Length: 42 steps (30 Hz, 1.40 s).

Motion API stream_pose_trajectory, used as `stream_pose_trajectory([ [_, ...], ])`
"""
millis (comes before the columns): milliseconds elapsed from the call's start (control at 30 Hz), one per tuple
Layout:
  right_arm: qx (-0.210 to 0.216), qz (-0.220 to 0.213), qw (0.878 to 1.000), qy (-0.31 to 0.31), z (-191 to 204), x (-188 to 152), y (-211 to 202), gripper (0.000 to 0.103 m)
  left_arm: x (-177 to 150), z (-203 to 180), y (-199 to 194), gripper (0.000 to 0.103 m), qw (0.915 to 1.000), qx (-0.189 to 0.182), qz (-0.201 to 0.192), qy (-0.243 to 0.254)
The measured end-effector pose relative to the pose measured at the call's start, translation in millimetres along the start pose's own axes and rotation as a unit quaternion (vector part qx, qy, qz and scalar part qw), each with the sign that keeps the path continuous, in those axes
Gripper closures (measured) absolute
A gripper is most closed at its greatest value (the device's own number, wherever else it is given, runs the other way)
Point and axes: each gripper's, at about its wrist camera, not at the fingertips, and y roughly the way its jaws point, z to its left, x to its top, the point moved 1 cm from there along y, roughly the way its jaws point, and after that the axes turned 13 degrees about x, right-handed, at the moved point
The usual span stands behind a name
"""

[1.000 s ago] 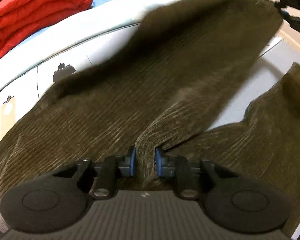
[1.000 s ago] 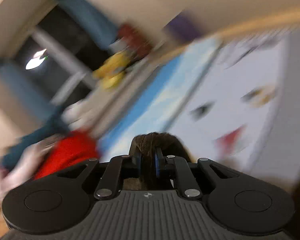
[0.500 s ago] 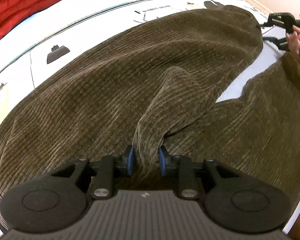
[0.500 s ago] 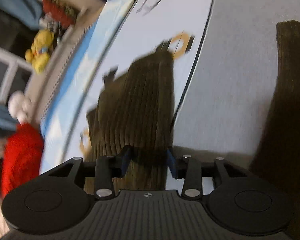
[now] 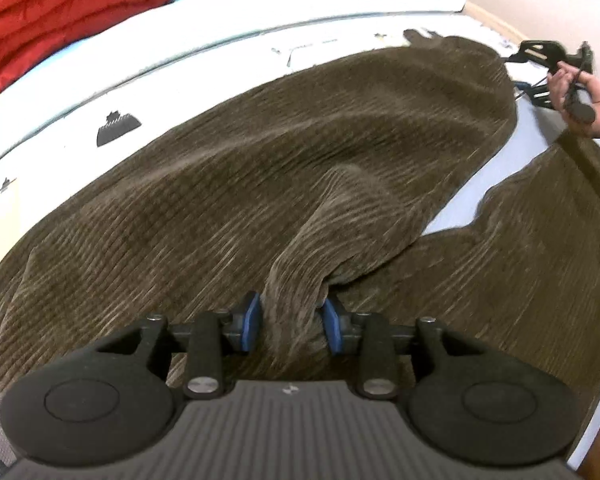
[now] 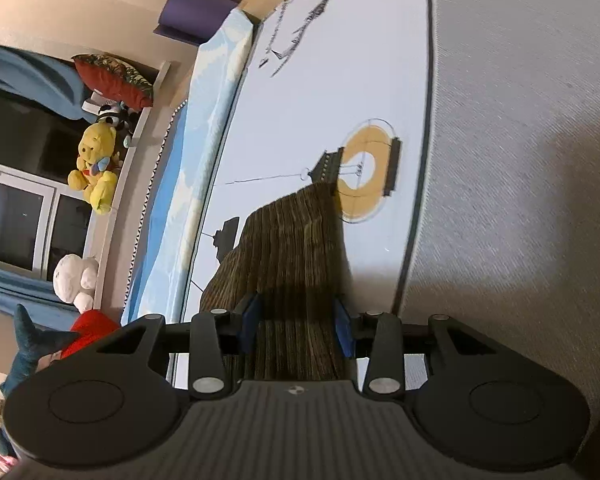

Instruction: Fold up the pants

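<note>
Left gripper (image 5: 292, 326): the 2 blue pads stand apart, with a raised ridge of the brown corduroy pants (image 5: 284, 160) running up between them; whether the pads grip the ridge cannot be told.

The pants lie spread across the printed white bedsheet (image 5: 172, 68). 1 leg is folded across the other and runs from the near edge of the bed toward the far right corner. A strip of grey cover (image 5: 480, 176) shows in the gap between the 2 legs.

Right gripper (image 6: 296, 330): the jaws are spread wide. The hem end of the pant leg lies flat on the sheet between the fingers (image 6: 342, 330), which do not pinch it. In the left wrist view, this gripper is at the far end of the folded leg, just beside its hem, in the person's right hand (image 5: 580, 92).

A folded red quilt (image 5: 60, 8) lies at the far left corner of the bed.

Beyond the bed, a yellow Winnie-the-Pooh plush (image 6: 96, 168) and a white plush (image 6: 76, 276) sit on the window ledge.
</note>
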Motion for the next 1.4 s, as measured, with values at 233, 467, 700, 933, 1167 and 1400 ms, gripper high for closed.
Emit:
stream_pose_trajectory([
  [233,-0.046,-0.037,0.996,-0.067,11.2,8.8,-1.2,0.061,6.4,-5.9,-7.1,0.058,0.9993,-0.009,-0.032,-0.015],
  [467,-0.046,-0.017,0.993,-0.108,24.5,5.6,12.2,0.093,4.7,-22.1,6.3,0.069,0.9994,0.03,-0.012,0.011],
  [700,0.012,-0.109,0.959,-0.261,126.6,-8.8,-31.5,0.101,6.2,-15.9,9.5,0.076,0.9993,0.034,0.001,0.011],
  [933,-0.267,-0.097,0.954,-0.098,30.2,-12.8,-55.1,0.103,4.1,-14.9,11.0,0.075,0.9989,0.035,0.021,0.023],
  [1167,-0.224,-0.12,0.951,-0.174,45.7,11.1,-69.3,0.078,-0.4,-11.2,6.9,0.075,0.9989,0.023,0.03,0.028],
  [1400,-0.103,0.027,0.94,-0.324,87.9,23.4,3.6,0.045,-1.6,-8.5,9.8,0.073,0.9988,0.019,0.034,0.029],
])
